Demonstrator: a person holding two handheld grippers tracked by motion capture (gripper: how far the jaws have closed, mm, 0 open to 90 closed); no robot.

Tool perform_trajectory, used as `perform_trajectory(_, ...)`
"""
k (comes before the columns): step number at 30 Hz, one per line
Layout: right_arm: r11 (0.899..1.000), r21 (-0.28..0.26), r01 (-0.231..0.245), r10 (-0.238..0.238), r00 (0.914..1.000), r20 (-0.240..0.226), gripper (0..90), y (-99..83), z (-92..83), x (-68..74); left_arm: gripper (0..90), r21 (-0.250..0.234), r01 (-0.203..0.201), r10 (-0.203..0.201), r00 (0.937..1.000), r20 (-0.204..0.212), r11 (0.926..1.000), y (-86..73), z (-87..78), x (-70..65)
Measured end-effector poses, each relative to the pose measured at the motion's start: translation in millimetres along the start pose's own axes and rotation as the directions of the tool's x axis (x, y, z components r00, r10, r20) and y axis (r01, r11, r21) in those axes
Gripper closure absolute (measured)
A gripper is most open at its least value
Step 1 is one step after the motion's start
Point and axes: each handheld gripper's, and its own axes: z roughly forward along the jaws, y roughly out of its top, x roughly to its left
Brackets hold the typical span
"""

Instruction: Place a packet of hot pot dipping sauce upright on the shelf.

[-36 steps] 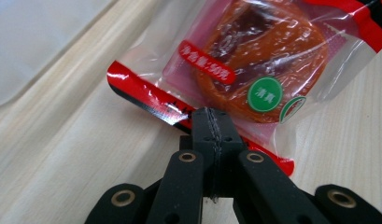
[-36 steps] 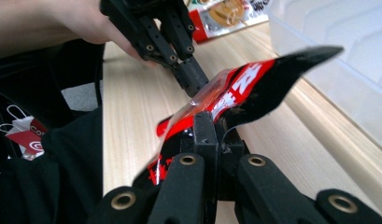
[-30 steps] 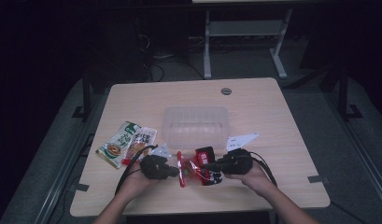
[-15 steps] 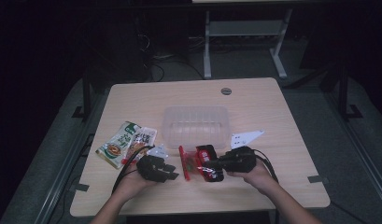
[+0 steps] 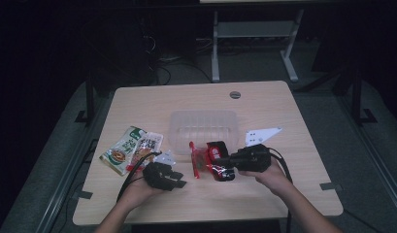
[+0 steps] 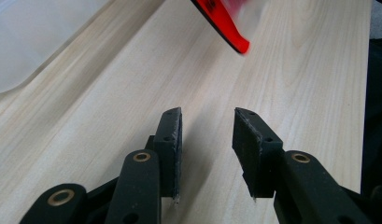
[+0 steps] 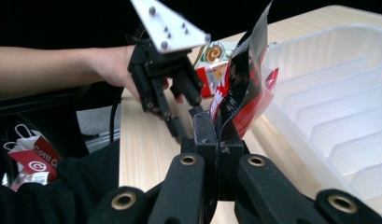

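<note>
While the right gripper [image 7: 216,135] is pinching a glossy red and black snack packet [image 7: 242,88] flat between its black jaws, the crinkled foil is standing up above them, just beside the container. In the high view the packet [image 5: 216,160] is sitting near the front of the pale wood-grain table [image 5: 264,104], between the two hands. The left gripper [image 6: 207,135] is hovering over bare tabletop with its ridged, blocky jaws partly apart; they have just been opening and nothing is lying between them. Only a blurred red edge is showing beyond them. Behind the packet, a clear, ribbed plastic container [image 5: 203,128] is lying rectangular and shallow, holding nothing visible. Two flat printed sachets, green [image 5: 122,150] and orange [image 5: 148,144], are lying left of it.
</note>
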Motion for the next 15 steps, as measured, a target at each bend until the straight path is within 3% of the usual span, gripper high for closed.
perform_trajectory(6,0.999,-0.014,0.031,-0.030,0.9989,0.035,90.0,13.0,-1.7,-6.4,60.5,-0.003,-0.005,0.005,1.0000,-0.003,1.0000,0.2,-0.7,-0.6)
perform_trajectory(15,0.998,-0.042,0.042,-0.038,0.9952,0.090,90.0,32.1,-4.7,-24.5,51.9,-0.013,0.001,-0.001,0.9999,-0.011,0.9999,0.3,-0.8,-1.2)
